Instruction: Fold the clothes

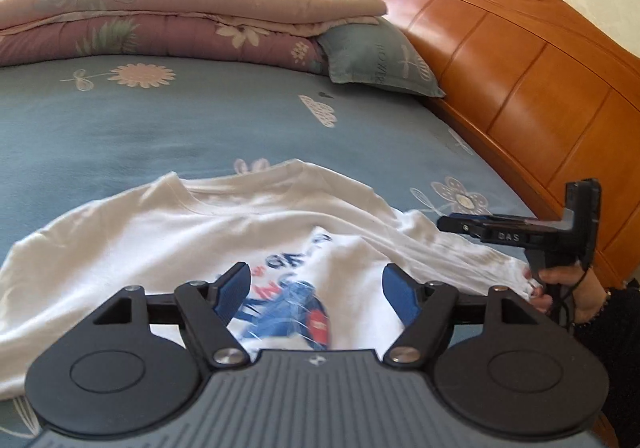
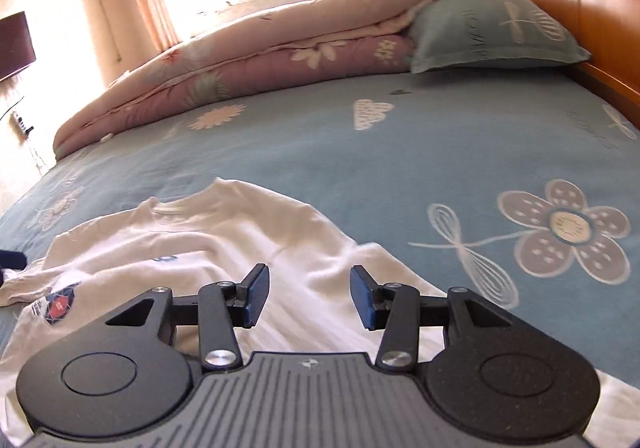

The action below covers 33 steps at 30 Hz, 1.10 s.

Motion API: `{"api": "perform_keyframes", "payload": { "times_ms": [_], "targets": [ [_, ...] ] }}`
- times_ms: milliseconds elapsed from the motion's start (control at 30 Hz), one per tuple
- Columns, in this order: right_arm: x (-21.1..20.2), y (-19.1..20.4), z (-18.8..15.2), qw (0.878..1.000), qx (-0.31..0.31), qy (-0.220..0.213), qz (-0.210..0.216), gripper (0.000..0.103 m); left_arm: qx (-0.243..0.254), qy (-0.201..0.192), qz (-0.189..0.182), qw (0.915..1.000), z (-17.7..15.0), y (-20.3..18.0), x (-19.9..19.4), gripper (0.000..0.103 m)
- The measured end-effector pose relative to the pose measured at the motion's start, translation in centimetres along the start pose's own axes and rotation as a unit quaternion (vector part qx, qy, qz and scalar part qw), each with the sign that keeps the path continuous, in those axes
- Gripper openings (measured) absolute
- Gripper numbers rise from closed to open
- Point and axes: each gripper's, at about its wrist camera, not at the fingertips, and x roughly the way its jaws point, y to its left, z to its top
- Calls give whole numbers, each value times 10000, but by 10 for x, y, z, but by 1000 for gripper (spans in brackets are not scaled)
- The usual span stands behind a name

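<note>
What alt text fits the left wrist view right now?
A white printed T-shirt lies rumpled on the blue floral bed sheet, beneath the open, empty left gripper. The right gripper hovers over its sleeve.

Seen from the left wrist, the blue bed sheet (image 1: 160,128) lies bare from ten to one o'clock beyond the white T-shirt (image 1: 160,232), giving a claw free passage there. Farther at eleven o'clock the folded quilts (image 1: 160,20) rise as a long barrier, with a pillow (image 1: 372,56) beside them at one. The wooden headboard (image 1: 520,80) walls off the side from one to three o'clock. The right claw (image 1: 444,225) hangs over the shirt's sleeve at three o'clock.
</note>
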Motion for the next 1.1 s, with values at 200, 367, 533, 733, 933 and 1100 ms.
{"api": "perform_keyframes", "payload": {
  "times_ms": [200,367,533,733,933,1100],
  "targets": [
    [83,38,40,9964,-233,598,551,35,-1108,402,16,9930,16,96,66,72],
    [143,32,50,9955,-290,898,114,31,-1076,383,480,9923,20,134,115,70],
    [172,20,62,9971,-222,727,33,22,-891,132,442,9949,48,147,141,71],
    [161,22,77,9980,-139,605,-68,27,-312,194,738,9966,59,118,129,70],
    [70,58,39,9913,-975,667,583,53,149,499,237,9984,20,76,67,72],
    [6,80,-20,9857,-1098,1005,785,86,514,635,163,9965,-26,38,12,76]
  ]
}}
